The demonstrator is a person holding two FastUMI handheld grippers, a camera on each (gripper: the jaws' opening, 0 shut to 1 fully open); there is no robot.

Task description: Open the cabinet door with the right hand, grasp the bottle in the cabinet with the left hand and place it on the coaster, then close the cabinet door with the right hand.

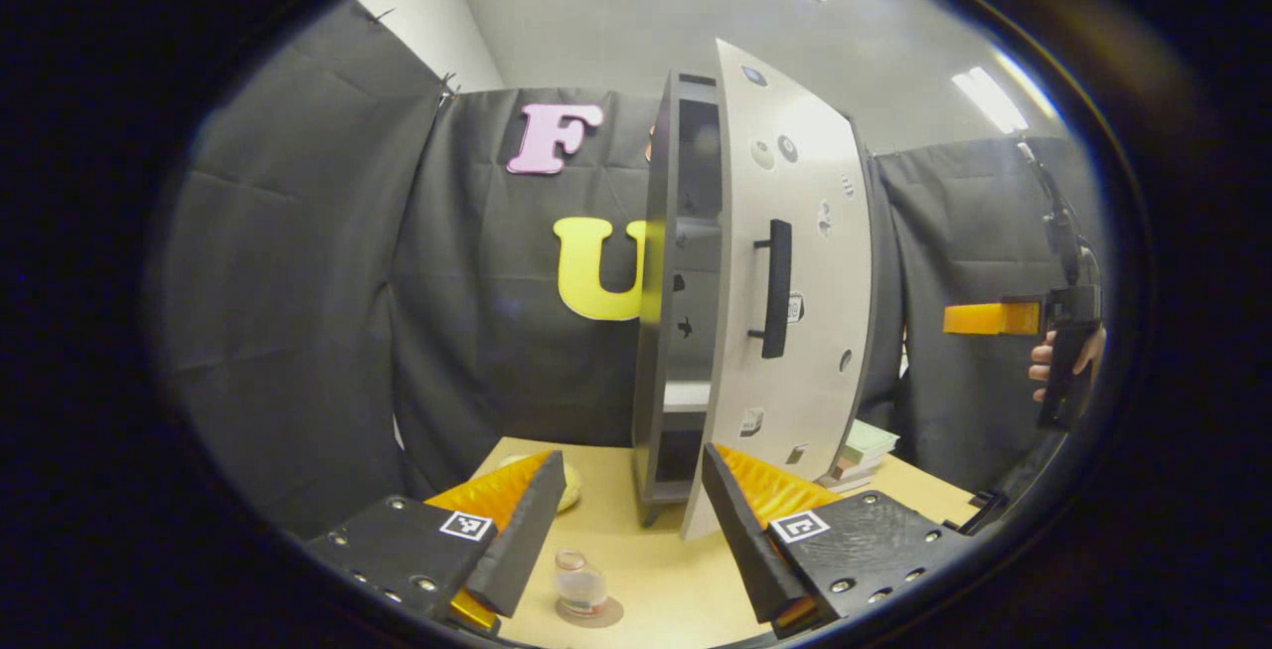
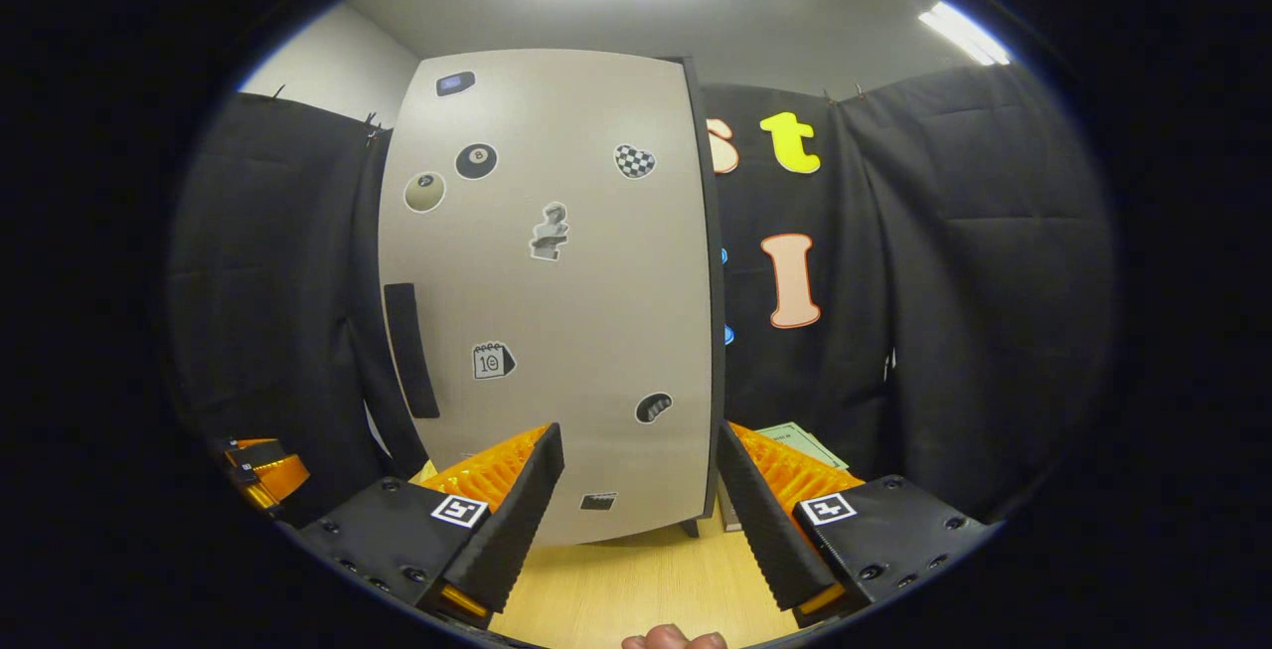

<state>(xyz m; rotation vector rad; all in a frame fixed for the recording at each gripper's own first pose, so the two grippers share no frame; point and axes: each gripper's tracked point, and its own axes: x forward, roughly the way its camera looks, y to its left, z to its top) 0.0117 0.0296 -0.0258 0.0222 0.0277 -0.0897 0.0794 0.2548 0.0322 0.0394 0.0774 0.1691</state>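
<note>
Bottle (image 1: pixel 579 584): a small clear bottle with a coppery cap, upright at the bottom centre of the left gripper view, between the two fingers of that view's own tool.
Coaster (image 1: pixel 600 613): a round brownish disc on the worktop (image 1: pixel 656 569), directly under the bottle, its edge showing to the bottle's lower right.
Left hand-held gripper (image 1: pixel 626 530): fingers spread wide at the bottom of the frame, nothing between them pressed; the bottle sits in the gap, apart from both.
Cabinet (image 1: pixel 664 331): a tall dark grey case in the centre of the left gripper view, standing on the worktop, shelves visible inside.
Cabinet door (image 1: pixel 795 261): pale, dotted with stickers, standing ajar in front of the case; in the right gripper view it faces the camera squarely, centre frame.
Handle (image 1: pixel 776 288): a dark vertical bar on the door's face.
Right hand-held gripper (image 2: pixel 641 505): fingers wide apart at the bottom of the right gripper view, gripping nothing, near the door's lower edge but apart from it; in the left gripper view it sits at the right edge, a hand (image 1: pixel 1053 366) around its grip.
Books (image 1: pixel 863 450): a small stack lower right of the cabinet.
</note>
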